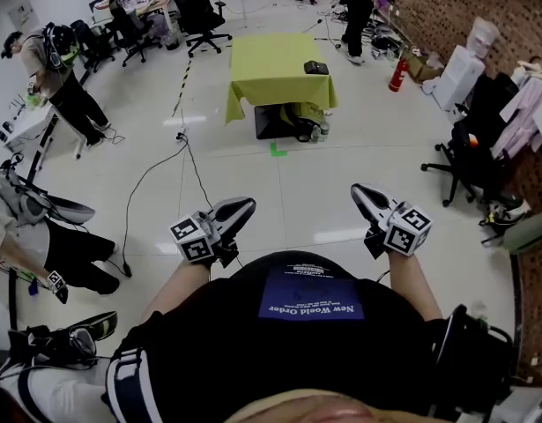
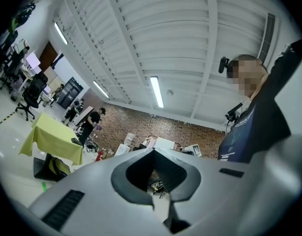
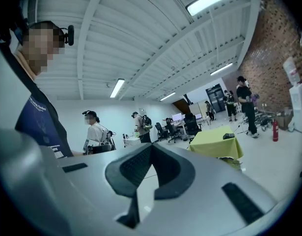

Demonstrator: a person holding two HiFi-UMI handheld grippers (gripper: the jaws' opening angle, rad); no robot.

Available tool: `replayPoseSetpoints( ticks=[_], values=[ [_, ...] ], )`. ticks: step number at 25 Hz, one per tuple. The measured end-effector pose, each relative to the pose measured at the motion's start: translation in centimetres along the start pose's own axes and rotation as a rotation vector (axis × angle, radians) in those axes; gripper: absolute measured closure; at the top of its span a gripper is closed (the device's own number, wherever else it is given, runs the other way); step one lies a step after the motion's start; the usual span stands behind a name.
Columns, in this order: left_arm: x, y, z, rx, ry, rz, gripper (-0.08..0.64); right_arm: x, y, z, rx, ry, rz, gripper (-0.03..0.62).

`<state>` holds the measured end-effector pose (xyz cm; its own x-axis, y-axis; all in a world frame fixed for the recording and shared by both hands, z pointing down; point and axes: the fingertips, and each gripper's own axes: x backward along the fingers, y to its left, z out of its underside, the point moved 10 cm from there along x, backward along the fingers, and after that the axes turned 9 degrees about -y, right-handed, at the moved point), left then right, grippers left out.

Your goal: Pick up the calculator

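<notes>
Nearest, a dark shirt (image 1: 310,302) with white print, "New World Order"; smaller lines above it too fine to read. Just past it, left gripper (image 1: 242,206) and right gripper (image 1: 360,192), held apart over the pale floor (image 1: 306,192), each with jaws pressed together on nothing. Far across that floor, a table (image 1: 262,86) draped in yellow-green. On its far right corner, the small dark calculator (image 1: 315,67), well apart from both grippers.

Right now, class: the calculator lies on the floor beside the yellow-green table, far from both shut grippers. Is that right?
No: the head view shows the calculator on top of the yellow-green table, not on the floor. It is indeed far from the shut left gripper and right gripper.
</notes>
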<state>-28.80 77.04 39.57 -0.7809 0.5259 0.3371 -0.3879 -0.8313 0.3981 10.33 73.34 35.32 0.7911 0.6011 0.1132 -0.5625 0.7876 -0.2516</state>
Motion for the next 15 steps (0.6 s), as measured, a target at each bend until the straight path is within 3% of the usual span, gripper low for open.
replayPoseSetpoints(
  ticks=[8,15],
  values=[
    [2.6,9.1,-3.6,0.029,0.000,-0.051,0.552,-10.4,-1.6,0.8,-0.010,0.063,-0.007,0.606],
    [-0.8,15.7,-3.5,0.043,0.004,-0.128,0.552,-15.8,-10.0,1.0,-0.028,0.082,-0.042,0.606]
  ],
)
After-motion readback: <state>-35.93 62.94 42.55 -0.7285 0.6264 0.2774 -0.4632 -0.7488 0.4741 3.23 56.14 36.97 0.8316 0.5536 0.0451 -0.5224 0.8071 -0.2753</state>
